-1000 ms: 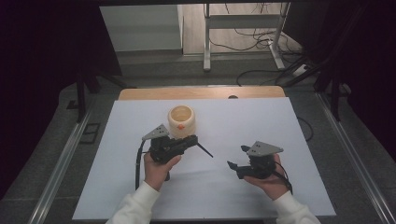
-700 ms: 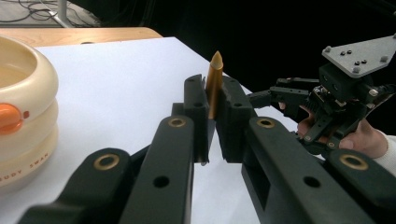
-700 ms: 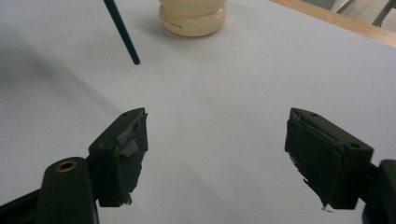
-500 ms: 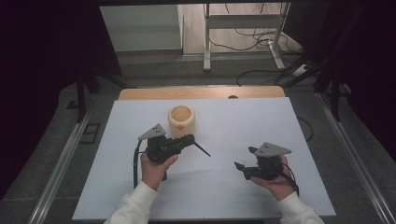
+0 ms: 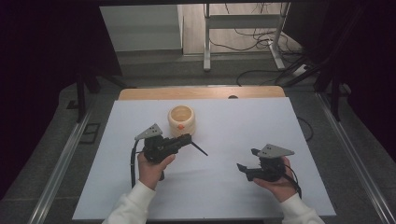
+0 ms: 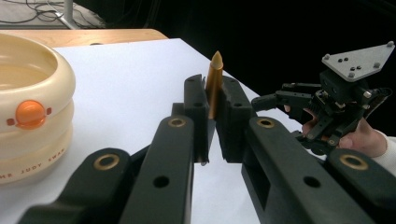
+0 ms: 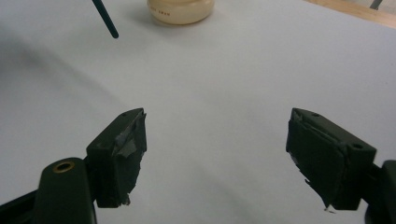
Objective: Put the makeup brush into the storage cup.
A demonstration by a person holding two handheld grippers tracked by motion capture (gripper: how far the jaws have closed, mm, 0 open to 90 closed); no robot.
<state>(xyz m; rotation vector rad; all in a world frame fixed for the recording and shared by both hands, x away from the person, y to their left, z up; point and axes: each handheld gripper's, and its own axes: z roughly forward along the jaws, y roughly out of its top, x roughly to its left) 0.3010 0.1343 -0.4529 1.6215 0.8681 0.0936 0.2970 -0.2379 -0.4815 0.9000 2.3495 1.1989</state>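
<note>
Left claw [image 5: 187, 140]: jaws pressed onto a thin stick [image 6: 214, 84], gold-tipped end standing up between the pads in the left gripper view; dark far end [image 5: 200, 149] jutting out past the jaws toward bench centre, raised off the surface as far as can be told. Held by left hand [image 5: 152, 167], white sleeve below. Just beyond the claw, near but apart: cream ringed pot [image 5: 181, 119], orange button on its side, sitting upright on the white bench [image 5: 243, 121] toward the far edge.

Right claw [image 5: 248, 161]: jaws spread wide, nothing between them, bare white surface under the gap in the right gripper view. Held in right hand [image 5: 275, 179], well apart from the left claw. Open white surface between the two claws and out to the right edge. Wooden strip [image 5: 201, 92] along the far bench edge.
</note>
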